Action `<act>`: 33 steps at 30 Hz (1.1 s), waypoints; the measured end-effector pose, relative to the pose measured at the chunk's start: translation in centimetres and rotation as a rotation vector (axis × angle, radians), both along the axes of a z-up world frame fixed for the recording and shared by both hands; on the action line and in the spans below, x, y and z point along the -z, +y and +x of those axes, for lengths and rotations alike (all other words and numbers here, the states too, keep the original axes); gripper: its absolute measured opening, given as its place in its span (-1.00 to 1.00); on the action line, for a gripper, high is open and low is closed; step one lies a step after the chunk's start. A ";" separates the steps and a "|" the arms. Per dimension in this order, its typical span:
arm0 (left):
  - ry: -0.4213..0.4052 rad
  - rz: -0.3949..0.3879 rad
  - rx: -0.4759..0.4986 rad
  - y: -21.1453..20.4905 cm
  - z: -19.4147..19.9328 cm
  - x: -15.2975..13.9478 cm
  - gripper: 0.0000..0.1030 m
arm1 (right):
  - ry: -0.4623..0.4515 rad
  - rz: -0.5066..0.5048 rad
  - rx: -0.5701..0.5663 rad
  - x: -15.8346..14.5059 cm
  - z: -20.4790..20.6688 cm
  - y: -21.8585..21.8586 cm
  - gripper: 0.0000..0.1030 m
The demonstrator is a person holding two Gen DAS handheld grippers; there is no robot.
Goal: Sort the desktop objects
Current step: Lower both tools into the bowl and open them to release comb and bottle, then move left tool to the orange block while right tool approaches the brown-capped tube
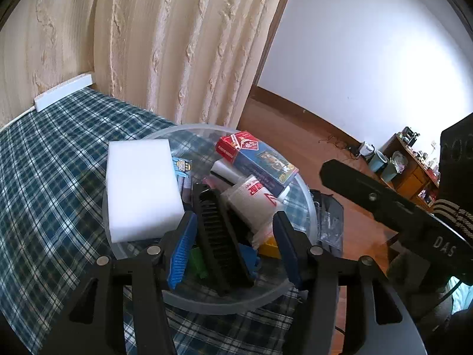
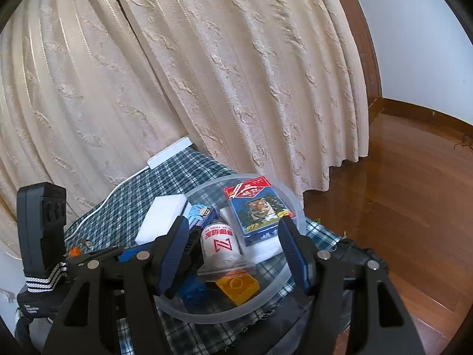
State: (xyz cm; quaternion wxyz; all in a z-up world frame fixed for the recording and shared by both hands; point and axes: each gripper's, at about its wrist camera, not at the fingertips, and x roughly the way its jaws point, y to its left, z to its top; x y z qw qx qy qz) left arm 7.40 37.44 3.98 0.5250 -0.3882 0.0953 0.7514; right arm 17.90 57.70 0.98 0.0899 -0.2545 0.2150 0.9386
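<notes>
Container: a clear round plastic basin [image 1: 295,291] is sitting on plaid cloth, directly below and ahead of the left jaws, holding every item.
Sponge: a white foam block [image 1: 142,189] is leaning tilted on the basin's rim, just beyond the left jaws' left pad.
Comb: a black toothed comb [image 1: 220,242] is lying lengthwise between the left jaws, free of both pads.
Card box: a blue box with a red top and a tiger picture [image 2: 257,210] is resting tilted, just ahead of the right jaws' right pad.
Cup: a white cup with red print [image 2: 220,244] is lying on its side between the right jaws.
Brick: a yellow studded brick [image 2: 238,285] is lying low between the right jaws.
</notes>
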 end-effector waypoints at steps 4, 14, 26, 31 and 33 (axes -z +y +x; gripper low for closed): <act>0.005 0.005 -0.001 -0.5 0.0 -0.3 0.11 | 0.000 0.003 -0.006 -0.1 -0.1 -0.4 0.30; 0.033 0.017 -0.053 -3.5 -0.8 -1.4 0.11 | 0.012 0.016 -0.070 -1.0 -1.4 -2.9 0.30; 0.043 0.029 -0.185 -8.9 -3.9 -2.0 0.11 | 0.018 0.027 -0.169 -1.6 -3.4 -6.9 0.30; 0.044 0.023 -0.261 -11.5 -5.8 -1.7 0.11 | 0.026 0.032 -0.224 -2.1 -4.6 -9.1 0.30; 0.044 0.021 -0.297 -12.7 -6.7 -1.5 0.11 | 0.026 0.035 -0.247 -2.2 -5.1 -10.0 0.30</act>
